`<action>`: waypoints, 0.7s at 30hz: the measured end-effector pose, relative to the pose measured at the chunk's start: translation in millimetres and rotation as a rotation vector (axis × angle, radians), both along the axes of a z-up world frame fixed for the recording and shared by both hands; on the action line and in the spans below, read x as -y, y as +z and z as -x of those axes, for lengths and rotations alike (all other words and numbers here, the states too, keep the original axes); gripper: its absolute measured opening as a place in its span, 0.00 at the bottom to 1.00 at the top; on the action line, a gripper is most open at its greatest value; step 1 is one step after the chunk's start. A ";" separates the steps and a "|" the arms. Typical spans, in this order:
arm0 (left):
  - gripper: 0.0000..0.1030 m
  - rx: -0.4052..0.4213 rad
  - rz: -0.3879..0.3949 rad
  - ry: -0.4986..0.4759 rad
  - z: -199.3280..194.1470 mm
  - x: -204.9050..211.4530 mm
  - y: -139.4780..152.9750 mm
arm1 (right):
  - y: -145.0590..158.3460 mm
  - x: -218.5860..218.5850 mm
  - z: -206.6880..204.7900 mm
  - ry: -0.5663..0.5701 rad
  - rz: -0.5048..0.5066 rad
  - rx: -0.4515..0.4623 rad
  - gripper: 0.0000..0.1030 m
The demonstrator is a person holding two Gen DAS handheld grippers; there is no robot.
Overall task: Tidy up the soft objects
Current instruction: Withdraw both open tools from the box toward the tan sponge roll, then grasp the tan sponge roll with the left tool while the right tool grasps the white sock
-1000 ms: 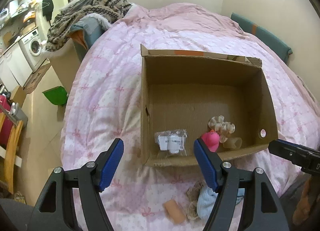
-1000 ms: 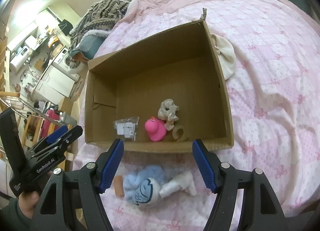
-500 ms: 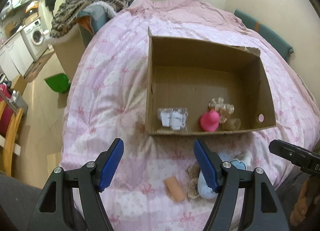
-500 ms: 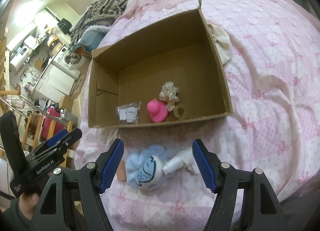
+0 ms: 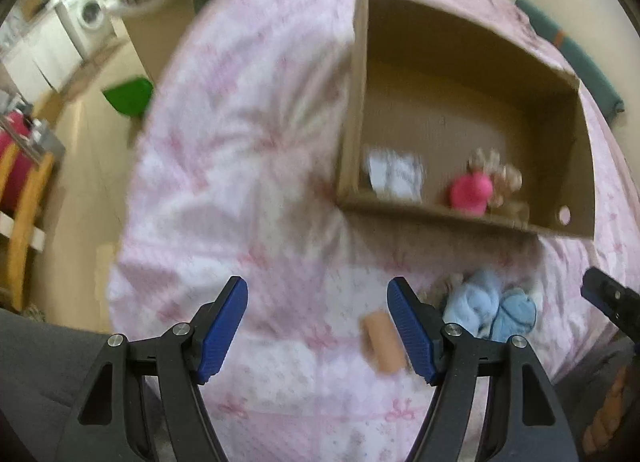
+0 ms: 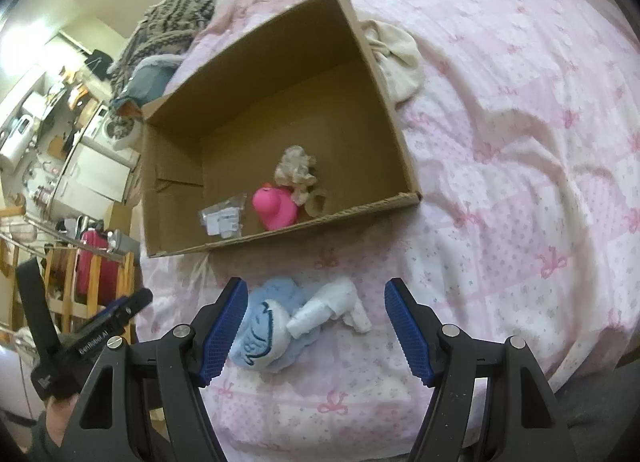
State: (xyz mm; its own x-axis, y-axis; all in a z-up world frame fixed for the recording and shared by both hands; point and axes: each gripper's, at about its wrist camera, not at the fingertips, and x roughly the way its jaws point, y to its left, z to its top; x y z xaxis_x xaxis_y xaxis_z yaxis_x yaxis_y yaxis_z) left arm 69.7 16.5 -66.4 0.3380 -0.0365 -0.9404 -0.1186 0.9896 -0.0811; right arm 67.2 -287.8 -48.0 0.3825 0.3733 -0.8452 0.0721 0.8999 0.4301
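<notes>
1. Your left tongs (image 5: pixel 318 332) and right tongs (image 6: pixel 316 332) both stand spread and hold nothing; each hangs over the near edge of the bed (image 6: pixel 520 141).
2. Just past the right tongs lie the blue plush (image 6: pixel 264 326) and a white roll (image 6: pixel 326 308), touching each other. A tan piece (image 5: pixel 384 342) lies beside the left tongs' right pad. These look like what is left to put away.
3. Beyond them sits the box (image 6: pixel 396 117), open at the top. Inside, near its front wall, are a clear packet (image 6: pixel 222 215), a pink duck (image 6: pixel 276 207) and a beige scrunchie (image 6: pixel 296 169), so I judge about half the job done.
4. The box's front wall stands between the loose things and its floor; you must lift over it.
5. A cream cloth (image 6: pixel 398 57) lies against the box's far right side; whether it belongs to the task I cannot tell.
</notes>
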 end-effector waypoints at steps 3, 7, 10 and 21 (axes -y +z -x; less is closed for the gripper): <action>0.64 -0.089 0.098 -0.018 -2.7 6.0 -19.2 | -4.8 1.2 -1.7 -0.009 -0.002 -0.020 0.73; 0.43 -0.203 0.199 -0.033 -6.0 17.9 -46.0 | -7.6 2.2 -3.8 -0.014 -0.011 -0.032 0.73; 0.37 -0.237 0.198 -0.041 -6.8 26.8 -57.6 | -12.1 2.1 -5.7 -0.012 -0.009 -0.050 0.73; 0.05 -0.220 0.160 -0.060 -5.8 29.6 -56.6 | -38.8 15.3 -14.6 -0.059 -0.114 -0.163 0.73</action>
